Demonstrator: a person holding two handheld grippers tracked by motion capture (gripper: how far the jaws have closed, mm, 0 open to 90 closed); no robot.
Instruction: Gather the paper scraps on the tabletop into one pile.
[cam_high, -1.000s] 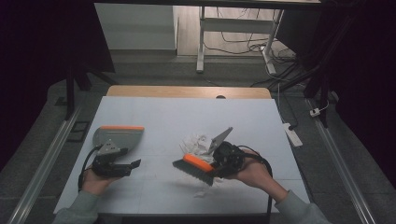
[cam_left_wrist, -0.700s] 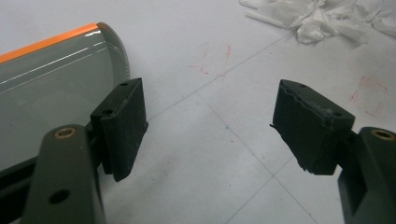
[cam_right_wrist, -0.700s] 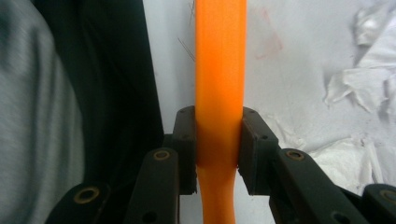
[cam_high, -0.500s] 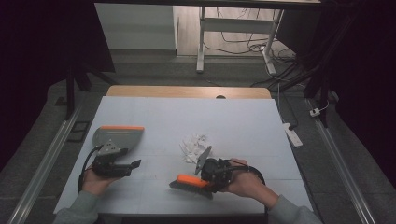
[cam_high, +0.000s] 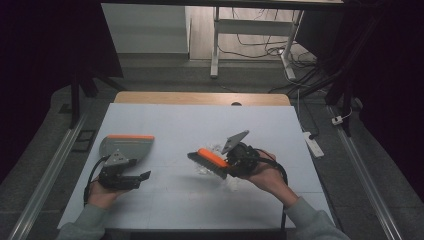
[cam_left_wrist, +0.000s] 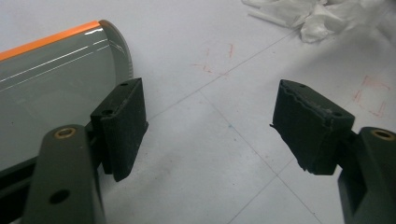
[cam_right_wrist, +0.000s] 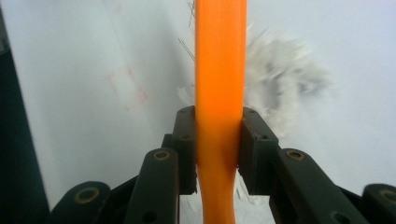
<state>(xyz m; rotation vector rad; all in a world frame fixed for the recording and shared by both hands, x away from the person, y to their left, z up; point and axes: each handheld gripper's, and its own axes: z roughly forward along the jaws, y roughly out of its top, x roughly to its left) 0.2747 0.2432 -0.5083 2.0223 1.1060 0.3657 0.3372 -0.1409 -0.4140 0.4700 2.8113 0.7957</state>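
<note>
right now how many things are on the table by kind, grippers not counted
dustpan: 1
brush: 1
heap of white scraps: 1
total: 3

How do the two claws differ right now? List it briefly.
The right claw is clamped shut on the orange brush handle, while the left claw stands open on nothing. The right claw sits over the shredded white paper; the left claw rests beside the grey dustpan. Both have black padded jaws.
</note>
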